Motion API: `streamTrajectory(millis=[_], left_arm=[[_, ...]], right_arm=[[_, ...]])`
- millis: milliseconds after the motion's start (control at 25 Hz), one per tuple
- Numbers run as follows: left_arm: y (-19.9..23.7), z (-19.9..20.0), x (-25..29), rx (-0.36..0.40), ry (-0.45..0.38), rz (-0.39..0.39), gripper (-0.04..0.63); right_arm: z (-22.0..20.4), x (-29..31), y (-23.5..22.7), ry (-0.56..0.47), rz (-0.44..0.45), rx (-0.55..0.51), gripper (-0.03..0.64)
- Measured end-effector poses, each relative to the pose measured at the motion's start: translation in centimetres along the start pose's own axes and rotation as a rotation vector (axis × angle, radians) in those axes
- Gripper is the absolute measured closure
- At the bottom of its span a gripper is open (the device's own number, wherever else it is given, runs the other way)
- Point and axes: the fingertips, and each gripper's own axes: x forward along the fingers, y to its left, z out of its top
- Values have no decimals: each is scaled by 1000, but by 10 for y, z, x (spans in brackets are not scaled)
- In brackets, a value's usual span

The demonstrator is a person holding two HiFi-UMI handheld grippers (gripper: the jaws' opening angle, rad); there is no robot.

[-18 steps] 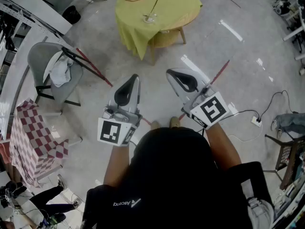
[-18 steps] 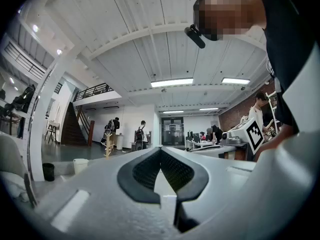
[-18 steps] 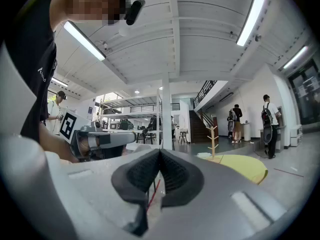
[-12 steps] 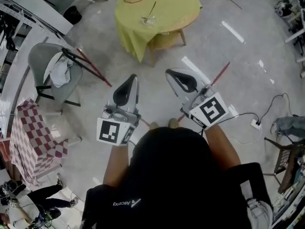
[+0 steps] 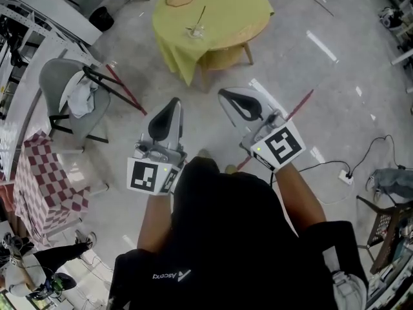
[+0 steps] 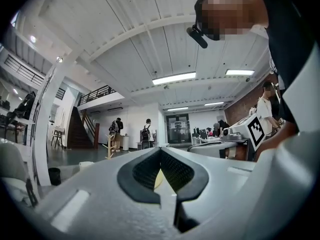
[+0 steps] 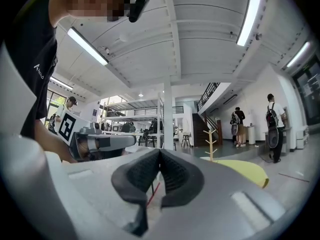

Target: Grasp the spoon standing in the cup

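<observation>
Spoon (image 5: 201,15) stands tilted in the cup (image 5: 195,31) on the yellow-clothed table (image 5: 232,8), well ahead of both sets of jaws and roughly between their lines. On the left gripper (image 5: 173,101) the jaws are closed tip to tip with nothing between them. The right gripper (image 5: 223,94) is the same, its pads pressed together and empty. Neither touches anything.

From the left gripper view only a yellow sliver of the table shows through the hollow behind the closed tips (no cup or spoon can be made out there). The right gripper view shows the table's edge to the right of its jaws, with a wooden stand (image 7: 210,141) on it; the cup is not discernible.
</observation>
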Motion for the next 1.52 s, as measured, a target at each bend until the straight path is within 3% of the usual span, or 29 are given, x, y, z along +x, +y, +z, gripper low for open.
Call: streamTrajectory(millis=[280,560,920,1200,1360,1520], left_arm=[[35,-16,42,-4,-8,4,584],[113,-37,110,-20,-27,-23,584],[216,-54,202,-16,-15,-119,584],[253,-77,250,-39,7,-178,584],[265,-86,267,-50,26,-175,584],[271,-94,281,-46,49,-145,584]], right_arm=[[-21,40,-47,34,-38,0,614],[-43,118,-113,94,-102,-22,614],[-82,223,-205,209,-242,-9,614],[-121,258,-258,308,-325,13,612],[-150,266,-283,379,-348,78,521],[-172,276,-303,422,-327,136,479]])
